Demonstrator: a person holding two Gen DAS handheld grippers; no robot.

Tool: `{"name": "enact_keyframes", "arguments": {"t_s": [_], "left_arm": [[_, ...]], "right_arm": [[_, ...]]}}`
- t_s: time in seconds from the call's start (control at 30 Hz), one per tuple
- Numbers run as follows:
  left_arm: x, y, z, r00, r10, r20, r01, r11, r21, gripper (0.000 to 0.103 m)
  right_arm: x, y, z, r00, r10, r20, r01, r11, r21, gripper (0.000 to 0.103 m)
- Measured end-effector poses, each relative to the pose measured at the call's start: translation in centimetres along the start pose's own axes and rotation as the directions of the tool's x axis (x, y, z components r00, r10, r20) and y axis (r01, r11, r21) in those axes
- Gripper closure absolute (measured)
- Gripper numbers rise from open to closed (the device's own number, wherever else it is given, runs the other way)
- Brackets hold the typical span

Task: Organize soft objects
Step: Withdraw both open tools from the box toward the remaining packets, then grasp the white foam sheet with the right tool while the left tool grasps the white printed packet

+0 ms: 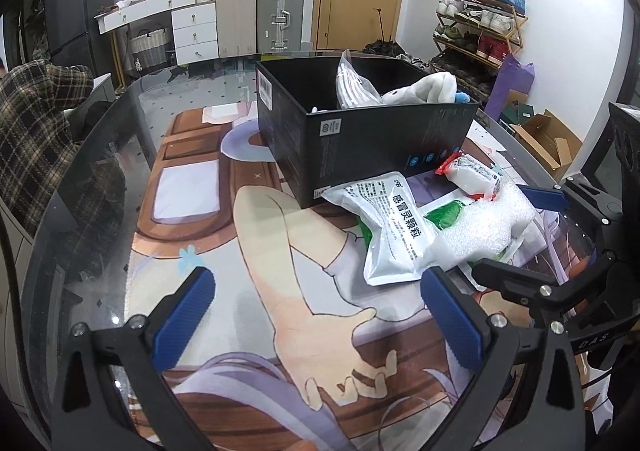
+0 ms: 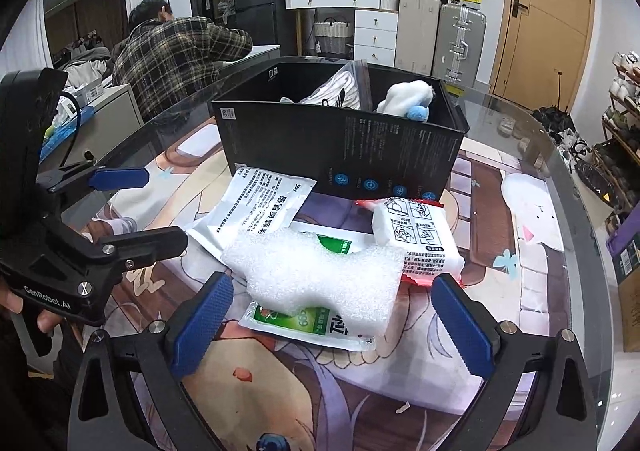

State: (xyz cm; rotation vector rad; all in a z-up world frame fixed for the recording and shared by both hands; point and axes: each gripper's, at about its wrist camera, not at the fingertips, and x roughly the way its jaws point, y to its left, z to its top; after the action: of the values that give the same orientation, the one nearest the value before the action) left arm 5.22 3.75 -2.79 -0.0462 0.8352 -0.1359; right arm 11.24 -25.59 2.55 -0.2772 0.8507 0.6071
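A black box [image 1: 360, 139] [image 2: 340, 155] stands on the table and holds a white and blue plush toy [image 2: 412, 97] [image 1: 424, 89] and a clear bag of striped fabric [image 2: 340, 91] [image 1: 354, 85]. In front of it lie a white medicine pouch [image 1: 394, 227] [image 2: 260, 211], a white foam sheet [image 2: 320, 279] [image 1: 484, 227], a green-printed packet [image 2: 312, 325] under the foam, and a red-edged white packet [image 2: 416, 239] [image 1: 472, 173]. My right gripper [image 2: 332, 315] is open around the near edge of the foam sheet. My left gripper [image 1: 316, 315] is open and empty over the mat, left of the pile.
The glass table [image 1: 120, 139] carries a printed cartoon mat [image 1: 248, 235]. A person in a plaid shirt [image 2: 172, 55] sits beyond the table's left side. Suitcases [image 1: 260, 15], a drawer unit, a door and a shoe rack [image 1: 480, 23] stand behind.
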Motion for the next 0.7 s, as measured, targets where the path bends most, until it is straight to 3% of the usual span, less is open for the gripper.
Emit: {"name": "enact_keyframes", "arguments": {"t_s": [0.3,0.7], "left_arm": [[0.2,-0.1,-0.1,1.000,0.000,-0.012,0.000,1.000,0.000,0.000],[0.3,-0.3,-0.1,1.000,0.006,-0.017,-0.006,1.000,0.008,0.000]], "right_arm": [[0.2,0.2,-0.4,1.000,0.003,0.000,-0.003,1.000,-0.031,0.028],[-1.3,0.2,-1.0,0.998,0.026,0.059,-0.026,1.000,-0.009,0.031]]}}
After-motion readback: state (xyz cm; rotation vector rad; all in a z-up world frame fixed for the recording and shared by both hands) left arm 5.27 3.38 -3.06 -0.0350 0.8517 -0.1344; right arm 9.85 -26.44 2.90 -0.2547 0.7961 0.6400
